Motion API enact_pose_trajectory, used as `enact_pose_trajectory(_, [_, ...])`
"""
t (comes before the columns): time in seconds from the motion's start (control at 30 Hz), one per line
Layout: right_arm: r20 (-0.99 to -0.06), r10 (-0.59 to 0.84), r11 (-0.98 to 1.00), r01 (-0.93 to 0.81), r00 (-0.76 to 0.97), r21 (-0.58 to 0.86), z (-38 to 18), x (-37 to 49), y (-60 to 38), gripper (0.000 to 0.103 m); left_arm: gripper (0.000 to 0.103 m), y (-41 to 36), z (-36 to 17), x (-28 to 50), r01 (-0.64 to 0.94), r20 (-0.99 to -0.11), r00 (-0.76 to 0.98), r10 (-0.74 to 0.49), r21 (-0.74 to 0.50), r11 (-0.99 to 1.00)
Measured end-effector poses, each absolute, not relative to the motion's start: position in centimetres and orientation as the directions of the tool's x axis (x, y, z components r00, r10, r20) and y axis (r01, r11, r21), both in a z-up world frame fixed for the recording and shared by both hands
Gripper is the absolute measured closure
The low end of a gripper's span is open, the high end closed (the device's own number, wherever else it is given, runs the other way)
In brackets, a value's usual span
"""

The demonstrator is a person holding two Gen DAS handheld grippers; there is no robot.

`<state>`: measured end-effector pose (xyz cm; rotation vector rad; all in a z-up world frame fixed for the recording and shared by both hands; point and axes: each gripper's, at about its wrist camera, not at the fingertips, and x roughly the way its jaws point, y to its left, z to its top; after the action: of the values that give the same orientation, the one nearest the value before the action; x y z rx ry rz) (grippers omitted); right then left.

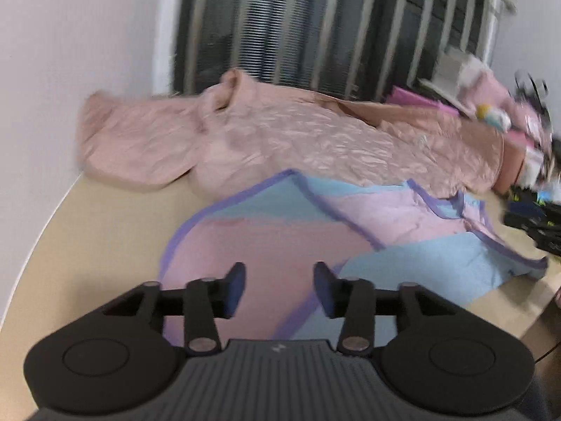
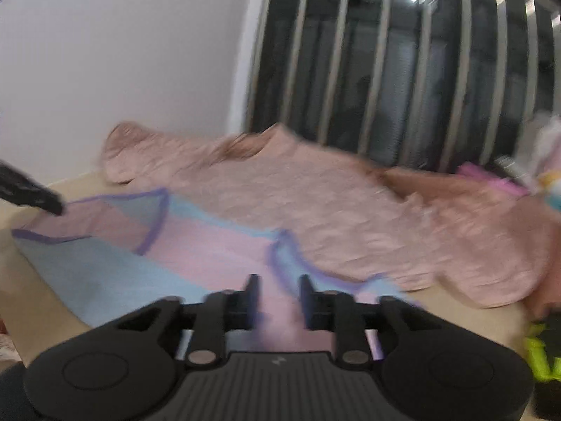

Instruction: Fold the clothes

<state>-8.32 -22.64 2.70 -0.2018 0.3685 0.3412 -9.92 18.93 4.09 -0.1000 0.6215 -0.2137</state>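
Note:
A pink and light-blue garment with purple trim point(image 1: 280, 231) lies spread on the beige table point(image 1: 105, 217). Behind it a crinkled salmon-pink garment point(image 1: 280, 133) stretches across the table's far side. My left gripper point(image 1: 279, 280) hovers open over the near pink part of the trimmed garment, nothing between its fingers. In the right wrist view the same trimmed garment point(image 2: 175, 245) lies ahead, with the salmon garment point(image 2: 350, 203) beyond it. My right gripper point(image 2: 278, 293) is open above the garment's near edge. The dark tip of the left gripper point(image 2: 31, 189) enters at the left.
A white wall point(image 1: 87, 35) and a dark barred window point(image 1: 315, 17) stand behind the table. Cluttered pink, black and yellow-green items point(image 1: 526, 161) crowd the right end of the table; a lime-green object point(image 2: 541, 358) sits near my right gripper.

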Motion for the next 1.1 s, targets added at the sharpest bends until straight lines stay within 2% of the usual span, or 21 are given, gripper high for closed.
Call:
enact_pose_trajectory(0.13, [-0.388,0.325,0.936,-0.353,0.862,-0.001,2.5,-12.7,-27.8,0.056,0.051,20.5,2.9,-12.1,0.172,-0.584,0.772,-0.251,-0.188,0.967])
enact_pose_trajectory(0.23, [-0.415,0.338,0.934,-0.357,0.845,0.034,1.1,-14.4,-29.4,0.057,0.042,20.2,2.4,-11.9,0.165,-0.606,0.757,-0.245,-0.185,0.969])
enact_pose_trajectory(0.5, [-0.419,0.385,0.908,-0.419,0.822,0.013,0.1,-15.8,-29.2,0.057,0.042,18.3,2.6,-12.0,0.215,-0.611,0.751,-0.25,-0.132,0.968])
enact_pose_trajectory(0.53, [-0.425,0.396,0.9,-0.436,0.814,0.004,0.1,-15.9,-29.0,0.058,0.049,18.1,2.5,-12.1,0.219,-0.617,0.748,-0.246,-0.122,0.968])
enact_pose_trajectory(0.57, [-0.432,0.402,0.893,-0.45,0.807,-0.011,-0.1,-16.0,-28.8,0.059,0.067,18.0,2.4,-12.2,0.221,-0.624,0.743,-0.242,-0.112,0.969])
enact_pose_trajectory(0.6, [-0.448,0.393,0.892,-0.451,0.803,-0.026,-0.3,-15.8,-28.6,0.07,0.079,18.0,2.2,-12.0,0.214,-0.635,0.737,-0.231,-0.105,0.971])
enact_pose_trajectory(0.63, [-0.477,0.374,0.895,-0.444,0.795,-0.037,-0.6,-15.3,-28.4,0.097,0.093,18.1,2.1,-11.8,0.194,-0.644,0.734,-0.215,-0.105,0.975])
enact_pose_trajectory(0.67, [-0.5,0.366,0.896,-0.443,0.785,-0.039,-0.8,-14.6,-28.5,0.098,0.099,18.5,2.1,-11.4,0.166,-0.648,0.734,-0.203,-0.118,0.979])
enact_pose_trajectory(0.73, [-0.488,0.354,0.906,-0.421,0.798,-0.032,-0.4,-13.2,-29.2,0.098,0.101,19.5,2.5,-10.6,0.141,-0.652,0.727,-0.215,-0.165,0.976])
enact_pose_trajectory(0.8, [-0.471,0.35,0.91,-0.413,0.81,-0.034,0.6,-11.3,-29.6,0.099,0.101,19.5,3.2,-10.2,0.141,-0.64,0.743,-0.199,-0.141,0.98])
enact_pose_trajectory(0.9, [-0.495,0.319,0.905,-0.416,0.808,-0.095,1.2,-8.2,-29.3,0.099,0.101,19.1,4.0,-9.5,0.156,-0.624,0.759,-0.185,-0.102,0.982])
enact_pose_trajectory(1.0, [-0.535,0.24,0.897,-0.395,0.81,-0.197,0.6,-5.7,-28.2,0.091,0.093,18.8,3.7,-9.4,0.134,-0.639,0.756,-0.14,-0.058,0.989])
enact_pose_trajectory(1.03, [-0.505,0.225,0.905,-0.371,0.833,-0.208,0.6,-5.7,-28.1,0.082,0.087,18.8,3.6,-9.5,0.124,-0.642,0.756,-0.124,-0.045,0.991])
enact_pose_trajectory(1.07, [-0.478,0.208,0.918,-0.339,0.853,-0.204,0.7,-6.0,-28.2,0.067,0.081,18.8,3.5,-9.8,0.122,-0.64,0.758,-0.125,-0.049,0.991])
enact_pose_trajectory(1.1, [-0.455,0.193,0.93,-0.311,0.869,-0.198,0.9,-6.6,-28.5,0.06,0.078,18.8,3.5,-10.1,0.12,-0.639,0.759,-0.126,-0.053,0.991])
